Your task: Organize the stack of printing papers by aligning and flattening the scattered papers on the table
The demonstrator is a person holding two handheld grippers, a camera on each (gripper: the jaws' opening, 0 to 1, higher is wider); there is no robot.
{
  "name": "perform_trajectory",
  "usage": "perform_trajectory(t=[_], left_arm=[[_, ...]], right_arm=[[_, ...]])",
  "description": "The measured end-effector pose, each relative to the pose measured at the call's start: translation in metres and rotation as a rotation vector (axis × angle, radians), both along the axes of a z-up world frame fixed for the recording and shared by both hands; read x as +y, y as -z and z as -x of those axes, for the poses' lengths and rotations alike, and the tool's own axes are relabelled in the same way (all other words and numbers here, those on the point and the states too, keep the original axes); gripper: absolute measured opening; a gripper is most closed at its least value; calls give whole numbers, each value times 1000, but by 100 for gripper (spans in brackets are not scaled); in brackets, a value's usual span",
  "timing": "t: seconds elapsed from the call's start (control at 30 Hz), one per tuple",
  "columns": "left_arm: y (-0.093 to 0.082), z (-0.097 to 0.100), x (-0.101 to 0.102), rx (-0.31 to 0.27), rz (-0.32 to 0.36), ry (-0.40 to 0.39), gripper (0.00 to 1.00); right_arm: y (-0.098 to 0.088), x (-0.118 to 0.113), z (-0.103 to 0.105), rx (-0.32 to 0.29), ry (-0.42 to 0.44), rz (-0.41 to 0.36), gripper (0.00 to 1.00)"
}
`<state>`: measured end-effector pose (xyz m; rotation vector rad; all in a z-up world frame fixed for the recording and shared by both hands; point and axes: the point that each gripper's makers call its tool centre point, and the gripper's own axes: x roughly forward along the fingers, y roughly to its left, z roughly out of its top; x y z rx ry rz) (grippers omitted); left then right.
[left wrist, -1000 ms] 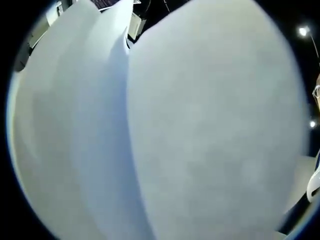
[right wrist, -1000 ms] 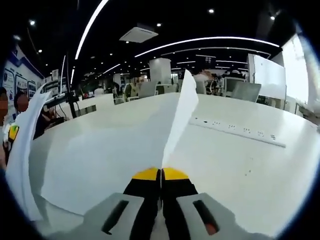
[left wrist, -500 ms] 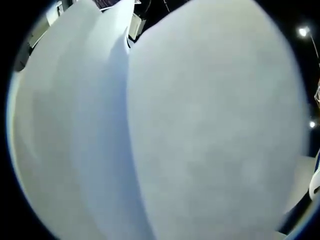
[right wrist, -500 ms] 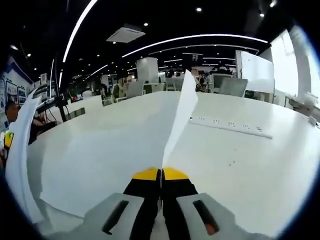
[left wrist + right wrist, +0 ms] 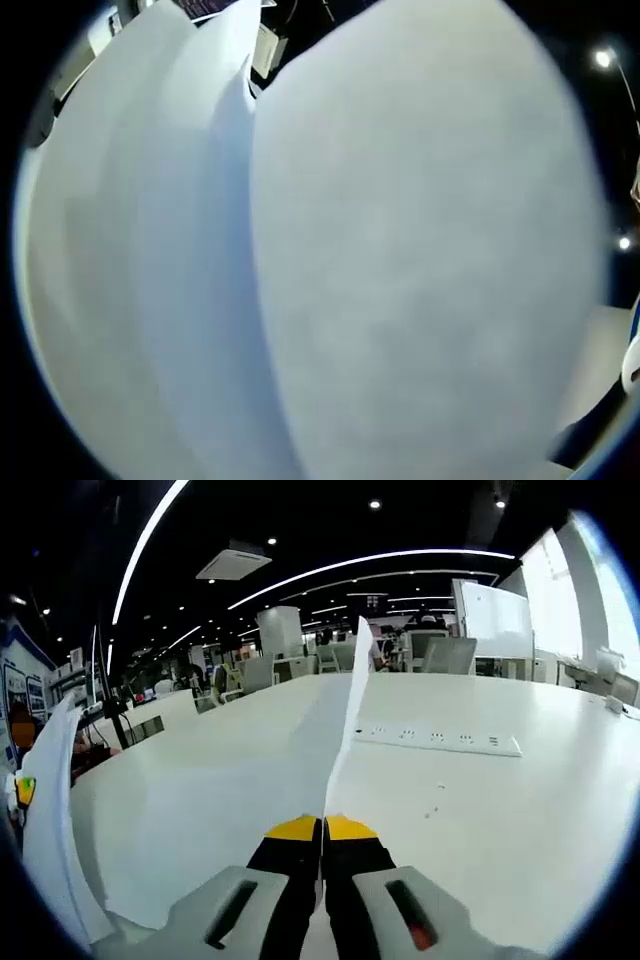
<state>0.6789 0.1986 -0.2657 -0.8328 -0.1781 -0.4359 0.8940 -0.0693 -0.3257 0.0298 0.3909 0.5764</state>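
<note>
White table (image 5: 520,810) is seen under a dark ceiling with long lights (image 5: 400,558) in a big office. A paper sheet (image 5: 350,715) is pinched on edge by the right gripper (image 5: 322,828), rising straight ahead of it. Curved papers (image 5: 400,260) are pressed close before the left gripper, so its jaws cannot be told. Since earlier, the right view has turned a little; the papers are held as before.
</note>
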Motion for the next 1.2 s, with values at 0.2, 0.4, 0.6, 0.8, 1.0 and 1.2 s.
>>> perform_trajectory(t=[0.2, 0.4, 0.6, 0.8, 1.0, 1.2], left_arm=[[0, 0, -1, -2, -6, 2, 8], [0, 0, -2, -1, -8, 1, 8], [1, 0, -2, -2, -13, -2, 8], [0, 1, -2, -2, -9, -5, 8], [0, 1, -3, -1, -12, -4, 8], [0, 1, -3, -1, -12, -3, 8]], right_arm=[[-7, 6, 4, -10, -9, 0, 0], [-16, 5, -1, -24, -6, -20, 0], [-41, -4, -6, -75, 0, -48, 0], [-56, -13, -8, -79, 24, -102, 0], [-61, -12, -4, -85, 16, -106, 0], [-69, -13, 0, -108, 22, -100, 0]])
